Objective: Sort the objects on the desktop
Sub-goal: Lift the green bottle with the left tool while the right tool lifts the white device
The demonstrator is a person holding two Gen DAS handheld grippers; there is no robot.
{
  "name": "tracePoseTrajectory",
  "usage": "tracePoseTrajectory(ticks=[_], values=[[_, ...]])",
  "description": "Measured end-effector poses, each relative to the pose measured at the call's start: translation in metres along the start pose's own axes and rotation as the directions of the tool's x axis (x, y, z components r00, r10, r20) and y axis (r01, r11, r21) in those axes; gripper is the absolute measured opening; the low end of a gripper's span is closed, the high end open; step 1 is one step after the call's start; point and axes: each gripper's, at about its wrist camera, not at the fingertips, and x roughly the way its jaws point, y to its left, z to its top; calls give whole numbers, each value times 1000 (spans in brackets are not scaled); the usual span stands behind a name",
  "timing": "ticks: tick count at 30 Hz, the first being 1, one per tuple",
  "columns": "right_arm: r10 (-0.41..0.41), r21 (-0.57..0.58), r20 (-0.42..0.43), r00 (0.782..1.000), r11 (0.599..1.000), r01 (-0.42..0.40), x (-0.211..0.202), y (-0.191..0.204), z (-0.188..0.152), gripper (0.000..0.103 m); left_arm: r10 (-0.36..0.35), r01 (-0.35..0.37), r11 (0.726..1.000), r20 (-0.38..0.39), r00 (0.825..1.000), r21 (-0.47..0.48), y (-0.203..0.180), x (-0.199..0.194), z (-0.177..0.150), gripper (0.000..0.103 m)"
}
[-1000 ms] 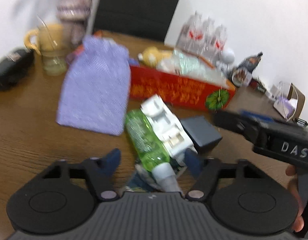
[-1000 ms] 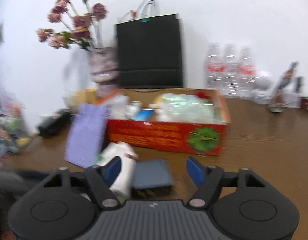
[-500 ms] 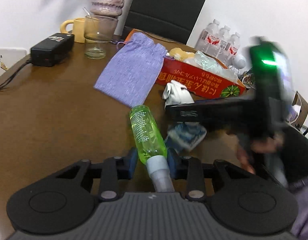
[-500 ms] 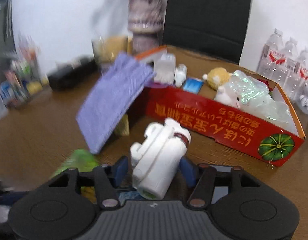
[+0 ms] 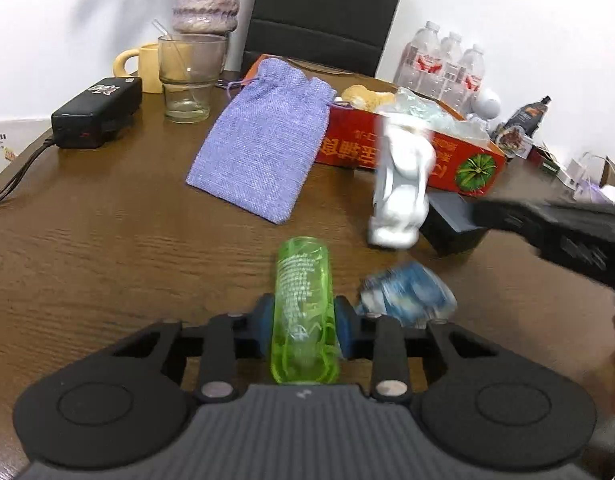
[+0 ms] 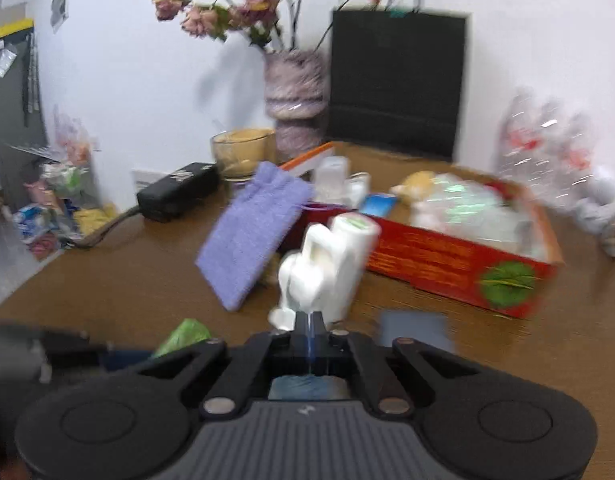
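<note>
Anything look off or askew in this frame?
The white plastic container is tipped up on end and blurred just past the right gripper, whose jaws are fully together: it looks like a missed grip. The left gripper clamps the green bottle normally.

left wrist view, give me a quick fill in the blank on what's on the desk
1. The left gripper is shut on the ____ bottle.
2. The purple pouch leans on the ____ box.
3. The glass stands in front of a ____ mug.

Missing words: green; red; yellow
</note>
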Motion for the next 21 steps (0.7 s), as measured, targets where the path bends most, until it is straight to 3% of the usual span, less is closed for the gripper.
tracePoseTrajectory(ticks=[3, 6, 8, 10, 12, 17, 21], values=[[-23, 45, -16, 1000, 999, 24, -20, -18, -28, 0, -8, 7, 1000, 10, 1000, 10, -4, -9, -11, 32], [6, 114, 7, 1000, 993, -7, -31, -28, -39, 16, -15, 15, 1000, 20, 1000, 10, -7, -14, -18, 32], [17, 86, 43, 999, 996, -21, -27, -22, -32, 21, -11, 11, 1000, 24, 1000, 4, -7, -12, -18, 32], [27, 29, 77, 997, 999, -29, -11, -11, -14, 47, -5, 5, 1000, 28, 1000, -7, -5, -9, -14, 32], [37, -29, 89, 995, 999, -34, 15, -5, 12, 60, 13, -12, 1000, 34, 999, -17, -3, -5, -10, 32], [-34, -24, -82, 996, 999, 32, 105, -1, 62, 60, 37, -36, 999, 34, 999, -24, 2, 5, -3, 37], [-63, -17, -256, 965, 998, 61, 150, -3, 68, 59, 36, -36, 999, 31, 999, 6, 1, 4, -3, 36]])
